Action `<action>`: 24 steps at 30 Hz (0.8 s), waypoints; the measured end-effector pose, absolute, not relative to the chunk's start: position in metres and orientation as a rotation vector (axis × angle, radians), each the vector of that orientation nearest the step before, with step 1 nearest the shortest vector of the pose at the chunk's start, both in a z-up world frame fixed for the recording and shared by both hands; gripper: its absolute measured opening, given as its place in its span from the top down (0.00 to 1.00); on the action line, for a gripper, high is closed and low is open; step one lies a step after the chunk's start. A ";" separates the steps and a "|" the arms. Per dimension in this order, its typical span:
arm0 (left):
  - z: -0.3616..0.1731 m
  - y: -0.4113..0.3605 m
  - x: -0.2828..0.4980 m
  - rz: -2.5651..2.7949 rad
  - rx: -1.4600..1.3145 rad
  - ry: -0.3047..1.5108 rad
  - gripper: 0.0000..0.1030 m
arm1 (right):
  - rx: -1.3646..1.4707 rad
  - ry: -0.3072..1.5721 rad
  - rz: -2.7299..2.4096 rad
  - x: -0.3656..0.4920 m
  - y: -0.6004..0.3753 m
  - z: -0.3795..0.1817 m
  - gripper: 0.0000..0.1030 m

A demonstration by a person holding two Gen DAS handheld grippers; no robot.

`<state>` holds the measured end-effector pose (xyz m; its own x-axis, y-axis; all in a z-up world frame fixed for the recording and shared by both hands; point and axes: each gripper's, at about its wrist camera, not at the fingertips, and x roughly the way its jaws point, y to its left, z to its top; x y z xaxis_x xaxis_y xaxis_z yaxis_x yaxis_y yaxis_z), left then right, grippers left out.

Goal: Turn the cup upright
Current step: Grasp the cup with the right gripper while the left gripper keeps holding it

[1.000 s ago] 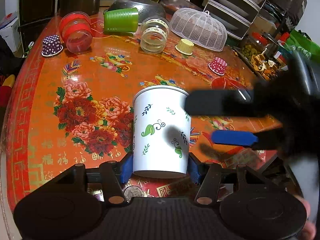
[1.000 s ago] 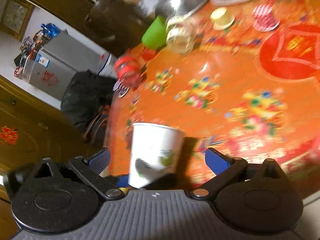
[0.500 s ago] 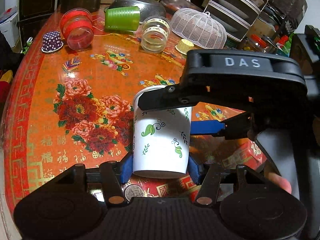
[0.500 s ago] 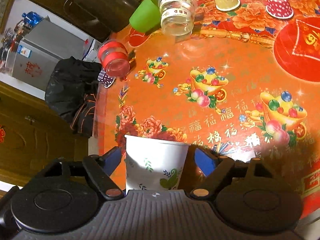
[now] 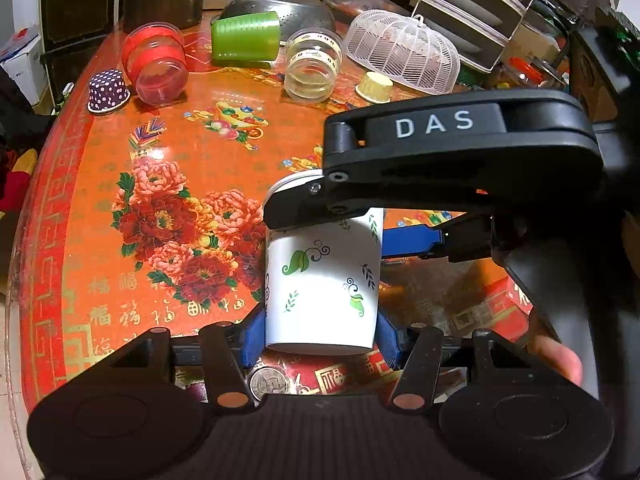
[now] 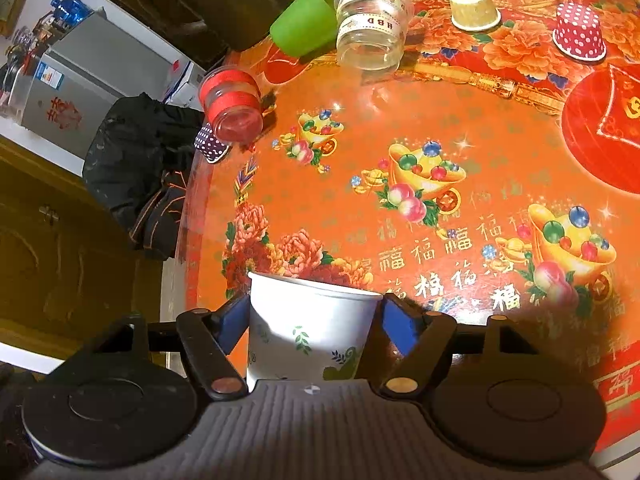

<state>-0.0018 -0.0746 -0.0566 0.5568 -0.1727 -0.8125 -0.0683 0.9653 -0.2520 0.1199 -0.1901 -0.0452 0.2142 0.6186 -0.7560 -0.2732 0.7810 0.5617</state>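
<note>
A white paper cup [image 5: 322,280] with green leaf prints is held over the orange flowered table [image 5: 168,152]. My left gripper [image 5: 320,336] is shut on its narrow base end, blue pads on both sides. My right gripper [image 6: 310,320] reaches in from the right and is shut on the cup [image 6: 308,332] near its wide rim. In the left wrist view the right gripper's black body [image 5: 460,148] covers the cup's rim. The rim points away from the left wrist camera.
At the far side lie a green cup [image 5: 246,36] on its side, a red-banded jar [image 5: 156,62], a clear jar [image 5: 314,64], a white mesh food cover [image 5: 404,54] and small upturned paper cups [image 5: 108,90]. A coin [image 5: 269,382] lies under the left gripper.
My right gripper has swung in from the right and shut its pads on the cup near the rim. My left gripper has kept its hold on the base.
</note>
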 end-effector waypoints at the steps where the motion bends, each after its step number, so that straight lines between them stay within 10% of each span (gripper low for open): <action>1: -0.057 -0.075 -0.002 -0.061 -0.265 0.982 0.43 | 0.338 1.204 0.637 0.120 -0.190 -0.045 0.30; 17: -0.055 -0.080 -0.001 -0.066 -0.216 0.991 0.43 | 0.355 1.238 0.655 0.124 -0.189 -0.052 0.33; 21: -0.055 -0.082 -0.011 -0.123 -0.176 0.958 0.10 | 0.353 1.241 0.654 0.125 -0.189 -0.052 0.34; 24: -0.060 -0.082 -0.031 -0.193 -0.094 0.930 0.06 | 0.353 1.244 0.657 0.125 -0.188 -0.052 0.34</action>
<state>-0.0311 -0.0818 -0.0597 0.5819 -0.2052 -0.7869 0.1244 0.9787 -0.1632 0.1252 -0.1884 -0.0520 0.1724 0.6333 -0.7545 -0.2662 0.7674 0.5833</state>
